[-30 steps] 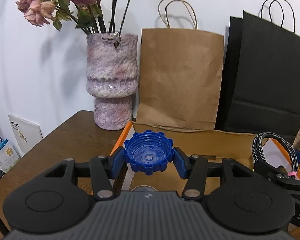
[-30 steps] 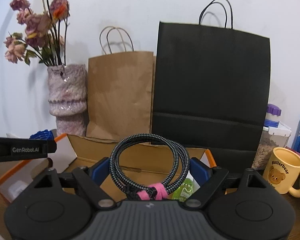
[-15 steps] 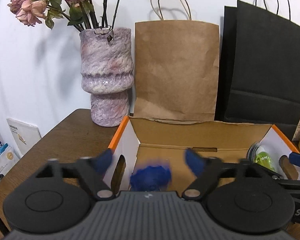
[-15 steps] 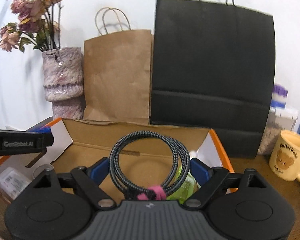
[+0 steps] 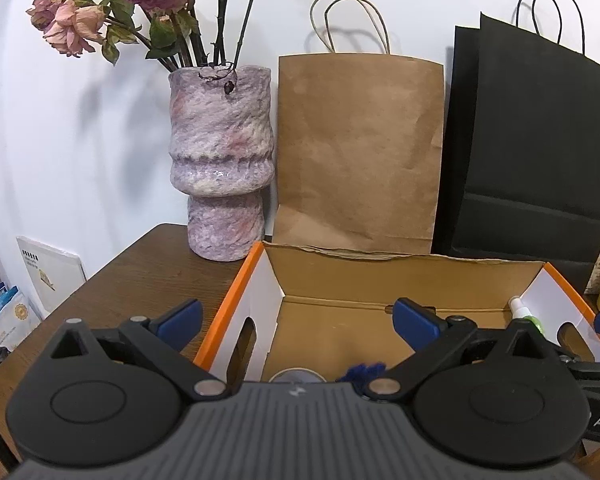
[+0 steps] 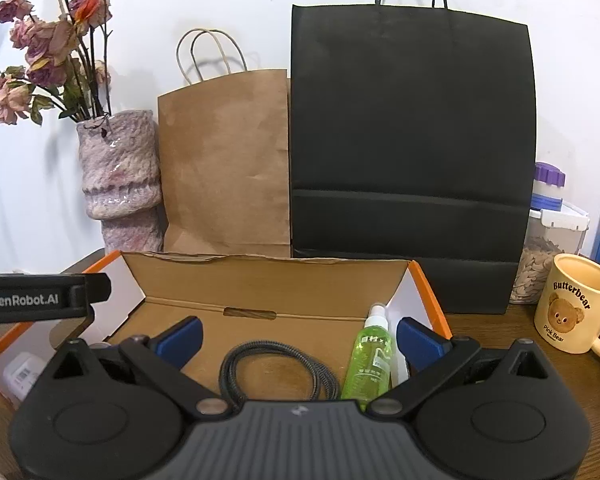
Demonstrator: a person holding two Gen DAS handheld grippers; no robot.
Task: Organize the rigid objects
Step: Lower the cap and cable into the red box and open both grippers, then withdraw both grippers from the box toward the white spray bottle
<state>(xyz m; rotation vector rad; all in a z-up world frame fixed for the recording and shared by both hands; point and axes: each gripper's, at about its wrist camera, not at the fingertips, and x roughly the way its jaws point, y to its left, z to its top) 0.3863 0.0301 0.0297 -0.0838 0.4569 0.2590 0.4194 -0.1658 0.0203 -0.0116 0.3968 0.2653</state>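
A: Starting from our tongs: the left gripper (image 5: 296, 322) is spreading its jaws wide with nothing between them, and so is the right gripper (image 6: 298, 336), both tipped down over the cardboard box (image 6: 260, 276)

B: We see the coiled cable (image 6: 278, 372) lying on the box floor beside the green spray bottle (image 6: 370, 360). The blue cap (image 5: 362, 372) sits in the box too, mostly hidden behind our left gripper's body

A: The box rests on a dark wooden table (image 5: 140, 276), with the vase (image 5: 220, 160), brown bag (image 5: 356, 152) and black bag (image 6: 412, 140) against the white wall

Your two wrist views sit close over the box's (image 5: 236, 292) near edge, facing the wall; left looks from its left end, right from its right. Both share the box (image 6: 424, 280) and bags (image 5: 358, 152).
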